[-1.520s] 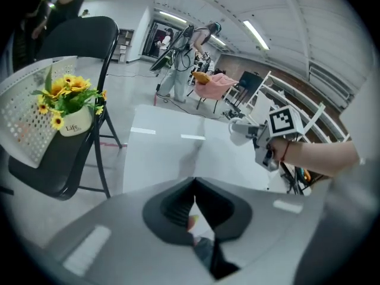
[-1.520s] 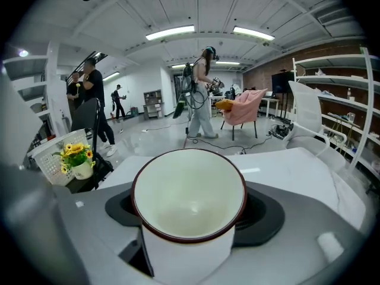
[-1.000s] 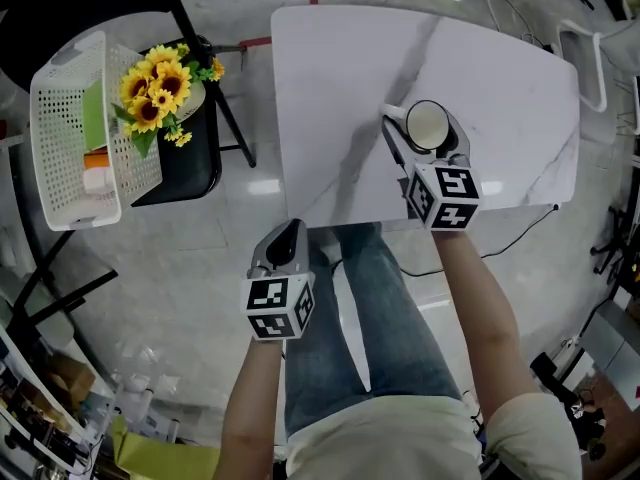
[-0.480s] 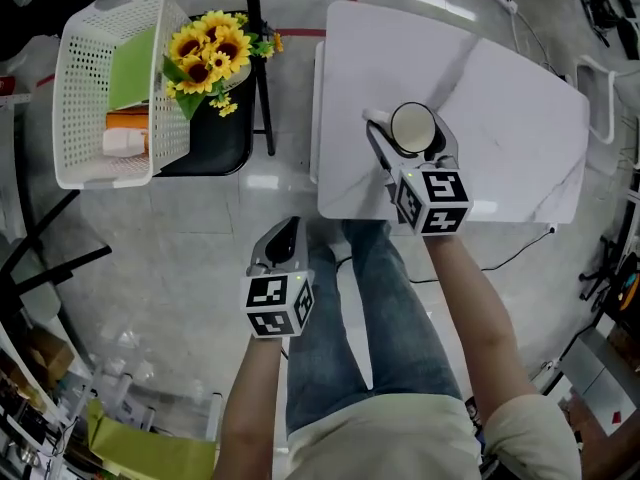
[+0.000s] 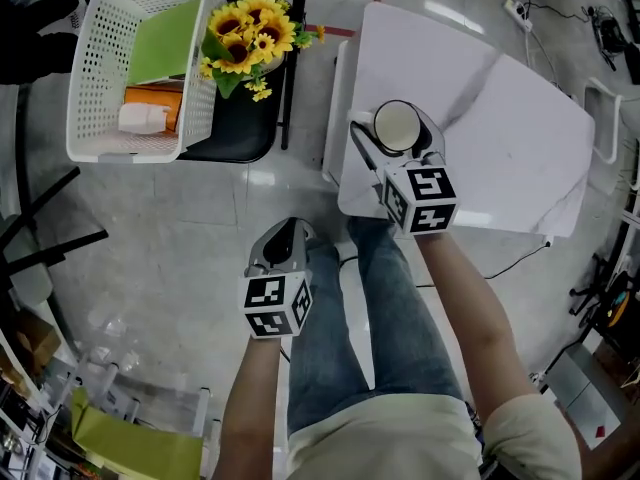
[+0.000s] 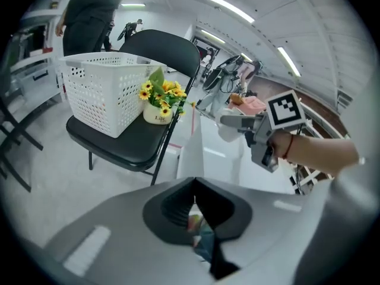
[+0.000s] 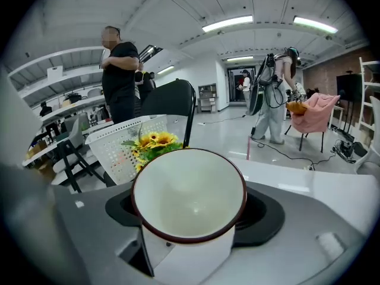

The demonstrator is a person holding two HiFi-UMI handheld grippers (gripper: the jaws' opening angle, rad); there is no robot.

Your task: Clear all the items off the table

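A white enamel mug (image 5: pixel 396 126) with a dark rim is clamped between the jaws of my right gripper (image 5: pixel 392 138), above the left end of the white marble table (image 5: pixel 510 158). In the right gripper view the empty mug (image 7: pixel 189 202) fills the middle, mouth towards the camera. My left gripper (image 5: pixel 283 243) is shut and empty, hanging over the floor in front of the person's jeans; its jaws (image 6: pixel 196 209) meet in the left gripper view. A white basket (image 5: pixel 140 63) stands on a black chair (image 5: pixel 235 133) to the left, beside a pot of sunflowers (image 5: pixel 250 38).
The basket holds a green sheet (image 5: pixel 165 40), an orange box and a white item. Other people stand in the room behind the chair (image 7: pixel 168 108). Cables and chairs sit to the right of the table; shelving legs lie at the lower left.
The mug, held in the right gripper, has travelled left to the table's left end. The basket and chair have come nearer in the head view. The left gripper stays shut and has shifted little in view.
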